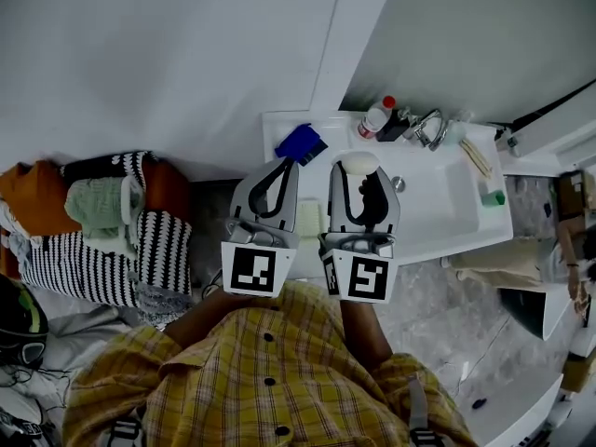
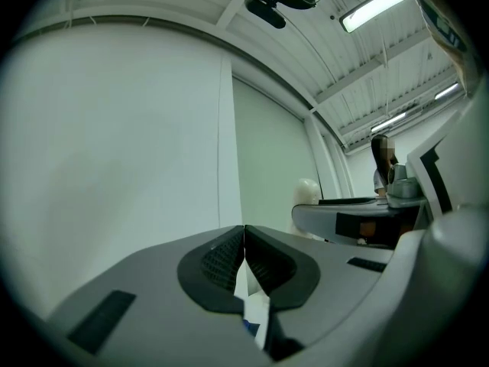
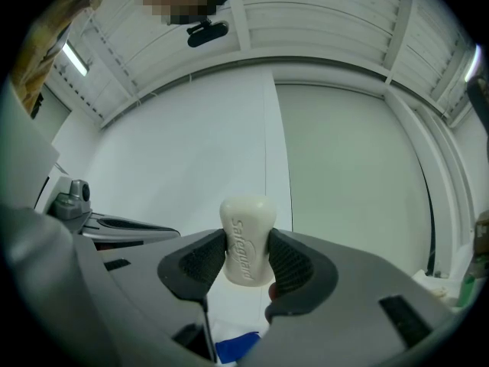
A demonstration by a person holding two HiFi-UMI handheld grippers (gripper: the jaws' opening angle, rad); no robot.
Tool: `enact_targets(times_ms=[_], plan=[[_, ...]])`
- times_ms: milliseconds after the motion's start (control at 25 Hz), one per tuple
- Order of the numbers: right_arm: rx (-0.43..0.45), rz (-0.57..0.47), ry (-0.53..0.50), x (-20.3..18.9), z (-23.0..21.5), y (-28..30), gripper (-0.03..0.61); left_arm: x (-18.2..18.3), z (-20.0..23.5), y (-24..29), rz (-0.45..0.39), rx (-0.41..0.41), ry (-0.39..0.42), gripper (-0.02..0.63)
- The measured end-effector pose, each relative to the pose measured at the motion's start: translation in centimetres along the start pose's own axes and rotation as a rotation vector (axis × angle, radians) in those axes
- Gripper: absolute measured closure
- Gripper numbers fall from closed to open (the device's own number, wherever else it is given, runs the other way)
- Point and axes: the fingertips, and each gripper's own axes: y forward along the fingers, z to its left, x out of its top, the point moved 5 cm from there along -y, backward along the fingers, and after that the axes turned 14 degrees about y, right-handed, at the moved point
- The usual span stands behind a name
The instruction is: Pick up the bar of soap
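A cream-white bar of soap (image 3: 246,239) with embossed lettering stands upright between the ribbed pads of my right gripper (image 3: 246,260), which is shut on it. In the head view the soap (image 1: 358,164) pokes out past the right gripper (image 1: 361,177), held above the white sink counter (image 1: 438,208). My left gripper (image 1: 277,177) hangs beside it on the left, its jaws pressed together with nothing between them. In the left gripper view the left gripper (image 2: 244,252) shows its pads touching, and the soap (image 2: 307,193) appears to the right.
A blue cloth (image 1: 301,142) lies at the counter's back left. A red-capped bottle (image 1: 376,117) and a chrome faucet (image 1: 428,127) stand at the back, a green item (image 1: 493,197) at the right. Striped and orange laundry (image 1: 102,222) is piled on the left.
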Motion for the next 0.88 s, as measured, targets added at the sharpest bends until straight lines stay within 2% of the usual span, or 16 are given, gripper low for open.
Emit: enact_targets(times_ms=[440, 880], plan=[[0.007, 0.013, -0.004, -0.56, -0.59, 0.19, 0.385, -0.37, 0.17, 0.40, 0.004, 0.030, 0.040, 0.600], [0.001, 0.042, -0.003, -0.96, -0.62, 0.41, 0.385, -0.60, 0.80, 0.29, 0.017, 0.067, 0.006, 0.600]])
